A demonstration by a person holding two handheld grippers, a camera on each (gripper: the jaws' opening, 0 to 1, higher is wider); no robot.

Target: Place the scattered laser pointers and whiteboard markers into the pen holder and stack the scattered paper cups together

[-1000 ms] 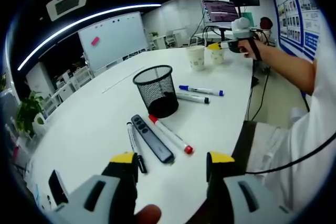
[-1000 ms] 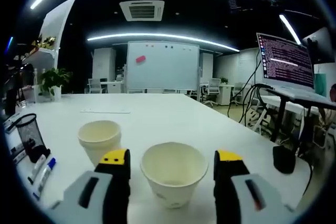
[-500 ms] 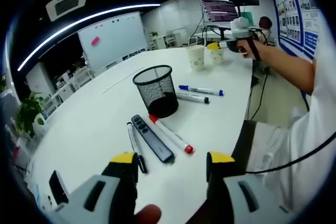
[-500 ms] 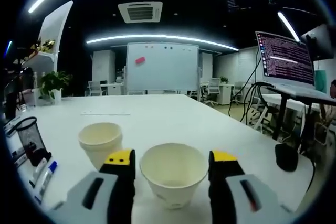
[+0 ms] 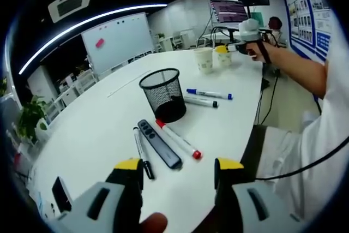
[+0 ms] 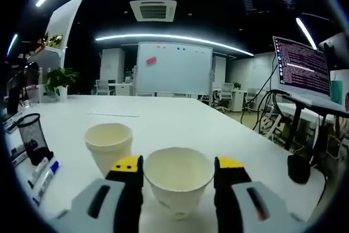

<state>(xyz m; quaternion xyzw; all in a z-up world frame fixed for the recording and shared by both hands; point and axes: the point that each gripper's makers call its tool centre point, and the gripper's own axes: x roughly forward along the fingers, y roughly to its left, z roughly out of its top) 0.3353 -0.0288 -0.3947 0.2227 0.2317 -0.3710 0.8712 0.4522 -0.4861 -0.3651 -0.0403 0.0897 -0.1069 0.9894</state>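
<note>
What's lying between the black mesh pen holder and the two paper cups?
Two markers, one blue-capped and one black-capped, lie beside the black mesh pen holder; then bare white table up to the paper cups, in the left gripper view.

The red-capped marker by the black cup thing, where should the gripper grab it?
Grab the red-capped marker at the middle of its white barrel, coming straight down from above. It lies flat on the table, beside the laser pointer, so close the left gripper across its thin width.

Both views share the table (image 5: 98, 118) and pen holder (image 6: 28, 137).
</note>
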